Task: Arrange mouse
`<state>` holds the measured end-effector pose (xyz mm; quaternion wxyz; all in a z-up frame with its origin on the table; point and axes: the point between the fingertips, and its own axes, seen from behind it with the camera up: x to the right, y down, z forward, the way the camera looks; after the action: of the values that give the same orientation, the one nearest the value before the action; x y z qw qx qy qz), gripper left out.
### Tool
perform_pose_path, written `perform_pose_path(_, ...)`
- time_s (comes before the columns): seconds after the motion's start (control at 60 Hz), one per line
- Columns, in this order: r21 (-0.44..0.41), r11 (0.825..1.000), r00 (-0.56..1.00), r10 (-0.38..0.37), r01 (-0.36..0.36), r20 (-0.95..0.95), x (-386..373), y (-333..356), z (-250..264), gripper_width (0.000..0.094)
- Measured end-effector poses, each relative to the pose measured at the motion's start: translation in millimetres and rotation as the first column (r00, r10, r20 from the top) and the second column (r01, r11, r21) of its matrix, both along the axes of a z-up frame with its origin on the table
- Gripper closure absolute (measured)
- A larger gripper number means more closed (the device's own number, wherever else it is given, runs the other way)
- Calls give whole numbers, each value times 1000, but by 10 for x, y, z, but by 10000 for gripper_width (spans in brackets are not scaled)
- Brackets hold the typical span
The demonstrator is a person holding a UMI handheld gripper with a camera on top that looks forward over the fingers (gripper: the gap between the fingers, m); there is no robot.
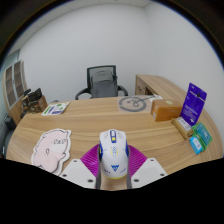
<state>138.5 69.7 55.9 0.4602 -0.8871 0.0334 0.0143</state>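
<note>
One mouse (pixel 112 152), white w/ dark trim, sits between the fingers of the tool (pixel 112 172), its rear end down between the two purple pads (pixel 92 160), nose pointing away toward the far side of the desk (pixel 95 118). Pads look right up against both flanks of the mouse, no gap visible either side, so I judge the tool is pinching it, tho whether it's lifted or resting on the desk can't be told from this view. Progress, as a judgement: pick-up stage seems done or nearly so, placing stage not yet done. Where it's meant to end up isn't obvious. Likeliest target is the pale, irregular-edged mat (pixel 52 147) just beside the mouse on the left, w/ a printed pattern too small to read; mouse isn't on it now, it lies off the mat's right edge. So what's left, prob: carry mouse over, set it square, let go, back off. Other stuff on desk, well apart from the mouse: a round grey item (pixel 132 102) toward the far side, a purple box (pixel 193 103) standing at the right, a teal packet (pixel 199 141) near it, some books or papers (pixel 55 108) at the far left. An office chair (pixel 101 82) stands beyond the desk against a white wall. Nothing sits between mouse and mat, so the path looks open.
</note>
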Motion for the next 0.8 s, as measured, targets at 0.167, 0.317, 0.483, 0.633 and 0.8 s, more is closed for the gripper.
perform_pose_path(0.167,-18,1000,998,20,-21,-52,-1703,422,-50,601)
perform_pose_path(0.317,-87,996,999,30,-31,-18,-2514,609,-350,600)
perform_pose_path(0.483,-131,991,1000,-10,11,6,-2624,617,-603,583)
perform_pose_path(0.633,-177,984,1000,3,2,30,-2623,600,-641,432)
perform_pose_path(0.8,-192,980,998,50,-44,24,-2753,333,-456,102)
